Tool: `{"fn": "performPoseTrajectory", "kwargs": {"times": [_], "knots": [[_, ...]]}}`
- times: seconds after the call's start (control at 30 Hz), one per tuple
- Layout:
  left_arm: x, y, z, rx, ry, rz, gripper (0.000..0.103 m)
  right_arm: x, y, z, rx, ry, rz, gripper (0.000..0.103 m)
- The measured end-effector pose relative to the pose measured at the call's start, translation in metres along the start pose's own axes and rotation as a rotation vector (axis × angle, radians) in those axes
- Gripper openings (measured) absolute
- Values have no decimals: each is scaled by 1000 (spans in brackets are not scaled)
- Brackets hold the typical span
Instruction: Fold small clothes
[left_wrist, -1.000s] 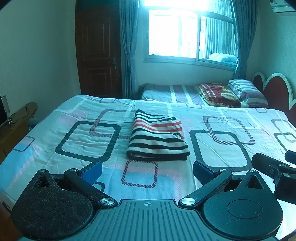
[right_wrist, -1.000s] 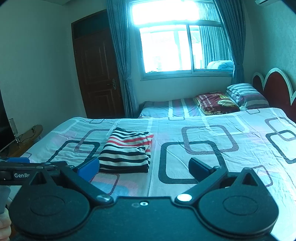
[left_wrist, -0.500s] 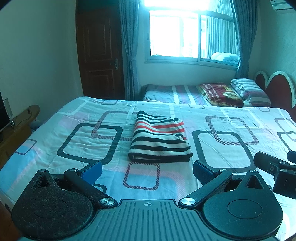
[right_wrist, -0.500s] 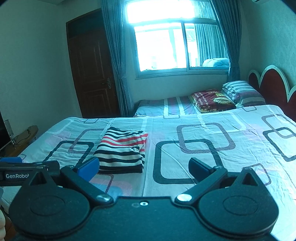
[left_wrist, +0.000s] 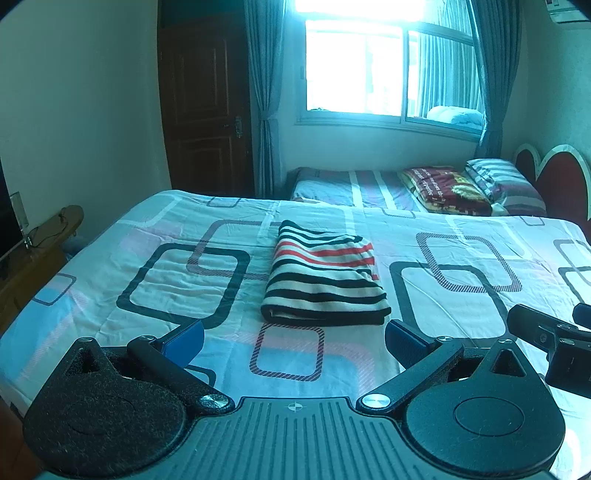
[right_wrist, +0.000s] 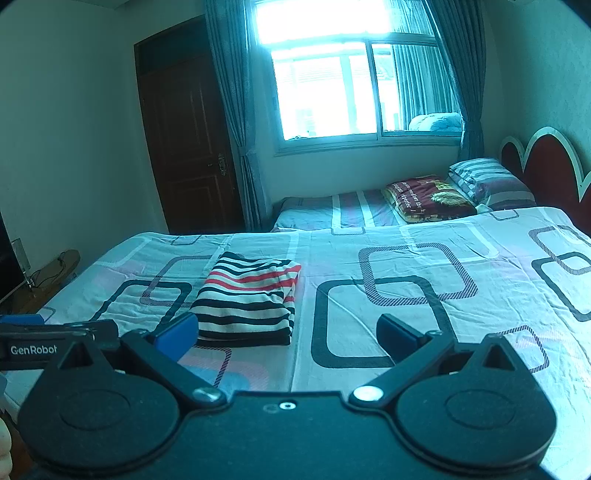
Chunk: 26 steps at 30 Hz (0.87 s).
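A striped garment (left_wrist: 325, 280) in black, white and red lies folded into a neat rectangle on the patterned bed sheet (left_wrist: 177, 280). My left gripper (left_wrist: 293, 338) hovers open just short of its near edge, nothing between the blue pads. In the right wrist view the same folded garment (right_wrist: 247, 301) lies ahead and to the left. My right gripper (right_wrist: 286, 330) is open and holds nothing, its left pad close to the garment's near corner. The right gripper's body (left_wrist: 554, 343) shows at the right edge of the left wrist view, and the left gripper's body (right_wrist: 40, 341) at the left of the right wrist view.
A second bed (right_wrist: 343, 212) with a dark red blanket (right_wrist: 424, 197) and striped pillow (right_wrist: 487, 179) stands under the window. A red headboard (right_wrist: 546, 170) is at the right, a dark wooden door (right_wrist: 188, 147) at back left, a low wooden cabinet (left_wrist: 40, 240) at far left.
Both grippers have drawn back and risen slightly from the bed, so the folded garment sits a little farther off. Both have stayed open; the garment has not moved.
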<state>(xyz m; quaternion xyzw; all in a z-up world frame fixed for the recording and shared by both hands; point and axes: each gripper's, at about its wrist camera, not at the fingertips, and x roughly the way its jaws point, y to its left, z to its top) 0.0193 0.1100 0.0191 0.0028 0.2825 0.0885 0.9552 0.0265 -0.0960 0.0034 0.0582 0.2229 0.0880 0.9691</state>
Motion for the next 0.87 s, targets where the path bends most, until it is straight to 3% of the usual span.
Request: {"fn": "performPoseTrajectory", "kwargs": {"times": [0.63,0.87], "knots": [[10,1,0,-1,18,-11,103,5,-1,0,-4,12,1,102],[13,-6,0,38,-32,-58,103,12,-1,-2,-12,22,2,102]]}}
